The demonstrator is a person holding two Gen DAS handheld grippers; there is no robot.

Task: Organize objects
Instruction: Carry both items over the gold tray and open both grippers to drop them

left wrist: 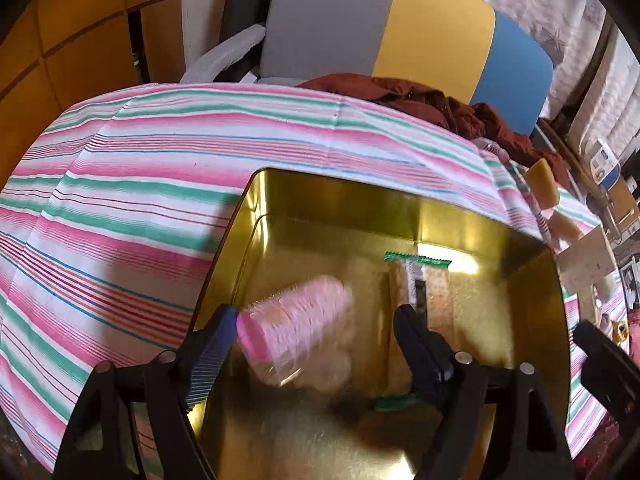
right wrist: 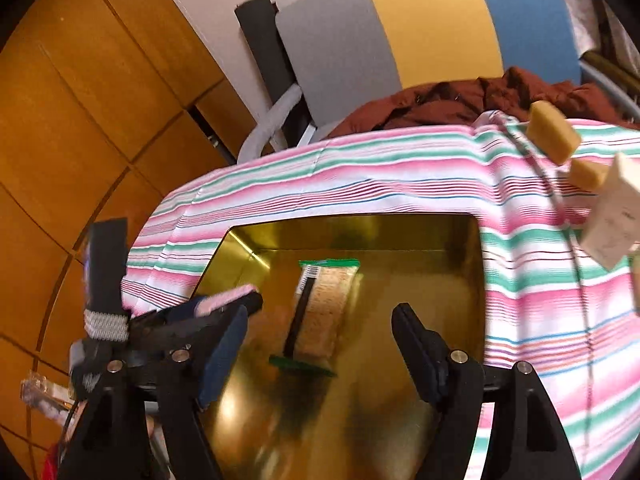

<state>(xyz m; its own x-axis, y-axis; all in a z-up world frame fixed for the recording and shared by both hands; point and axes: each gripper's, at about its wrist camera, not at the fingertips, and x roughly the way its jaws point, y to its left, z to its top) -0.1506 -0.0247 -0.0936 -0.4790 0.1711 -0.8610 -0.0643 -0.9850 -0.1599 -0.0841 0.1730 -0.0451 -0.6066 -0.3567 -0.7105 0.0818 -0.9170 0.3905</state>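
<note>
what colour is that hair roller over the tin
Pink. The hair roller shows best in the left wrist view, blurred, between the open left gripper fingers above the gold tin.

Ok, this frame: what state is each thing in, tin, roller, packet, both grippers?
gold tin: lid off, open on the striped cloth.
pink hair roller: blurred, between the left gripper's fingers above the tin, touching at most one pad, not clamped.
green-edged snack packet: lying flat on the tin floor.
left gripper: open.
right gripper: open, nothing between the fingers.
brown garment: crumpled at the table's far edge.
</note>
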